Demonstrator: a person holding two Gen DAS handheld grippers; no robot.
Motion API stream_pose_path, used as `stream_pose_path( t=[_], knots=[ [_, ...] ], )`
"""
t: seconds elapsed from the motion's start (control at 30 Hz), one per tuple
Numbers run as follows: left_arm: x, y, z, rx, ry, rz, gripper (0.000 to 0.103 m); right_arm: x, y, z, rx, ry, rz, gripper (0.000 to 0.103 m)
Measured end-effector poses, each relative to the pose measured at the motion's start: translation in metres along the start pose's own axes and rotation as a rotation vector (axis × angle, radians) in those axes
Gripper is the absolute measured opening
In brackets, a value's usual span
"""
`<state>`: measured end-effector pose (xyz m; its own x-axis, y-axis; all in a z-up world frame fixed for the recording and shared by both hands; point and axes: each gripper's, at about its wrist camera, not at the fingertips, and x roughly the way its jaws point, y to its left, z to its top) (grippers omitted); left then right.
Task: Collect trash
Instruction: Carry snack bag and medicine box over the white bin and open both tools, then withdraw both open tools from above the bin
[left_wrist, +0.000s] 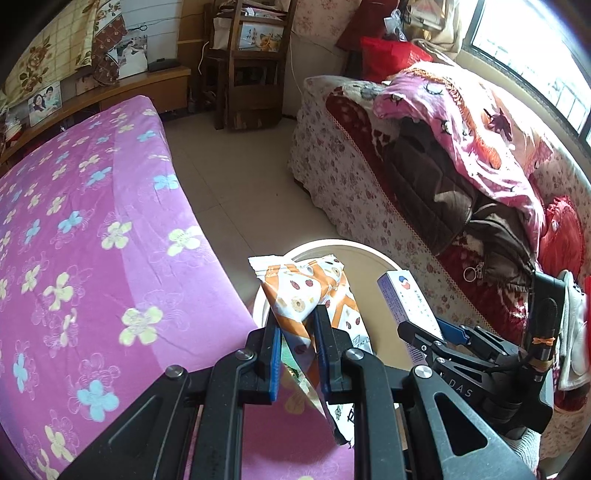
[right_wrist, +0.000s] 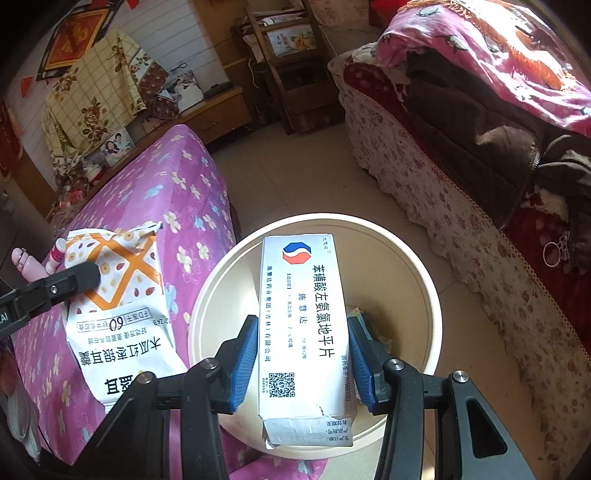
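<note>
My left gripper (left_wrist: 296, 314) is shut on an orange-and-white snack wrapper (left_wrist: 314, 284) and holds it over the near rim of a round cream trash bin (left_wrist: 373, 254). My right gripper (right_wrist: 303, 328) is shut on a white medicine box (right_wrist: 303, 317) and holds it above the open bin (right_wrist: 424, 273). The box (left_wrist: 406, 302) and right gripper (left_wrist: 439, 332) also show in the left wrist view. The wrapper (right_wrist: 118, 295) and a left finger (right_wrist: 74, 280) show in the right wrist view. Some trash lies at the bin's bottom (right_wrist: 373, 325).
A bed with a pink flowered sheet (left_wrist: 92, 240) stands left of the bin. A sofa with floral cover (left_wrist: 351, 184), blankets and clothes stands to the right. Tiled floor (left_wrist: 236, 177) runs between them. A wooden shelf (left_wrist: 251, 66) stands at the back. Small pink items (right_wrist: 55, 254) lie on the bed.
</note>
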<state>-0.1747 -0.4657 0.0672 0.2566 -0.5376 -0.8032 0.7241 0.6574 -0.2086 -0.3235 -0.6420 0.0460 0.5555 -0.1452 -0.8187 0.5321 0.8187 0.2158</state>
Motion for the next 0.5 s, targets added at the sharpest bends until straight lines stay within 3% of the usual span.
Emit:
stream_pose_path(
  t=[0.37, 0.43, 0.5],
  knots=[
    [0.014, 0.001, -0.002, -0.003, 0.011, 0.015, 0.019, 0.012, -0.007, 0.0, 0.055, 0.022, 0.003, 0.051],
    [0.015, 0.002, -0.002, -0.008, 0.014, 0.002, 0.024, 0.012, -0.006, 0.001, 0.066, 0.027, 0.012, 0.051],
    [0.015, 0.004, -0.003, -0.015, 0.017, -0.007, 0.04, 0.01, -0.003, 0.0, 0.064, 0.026, 0.012, 0.052]
  ],
)
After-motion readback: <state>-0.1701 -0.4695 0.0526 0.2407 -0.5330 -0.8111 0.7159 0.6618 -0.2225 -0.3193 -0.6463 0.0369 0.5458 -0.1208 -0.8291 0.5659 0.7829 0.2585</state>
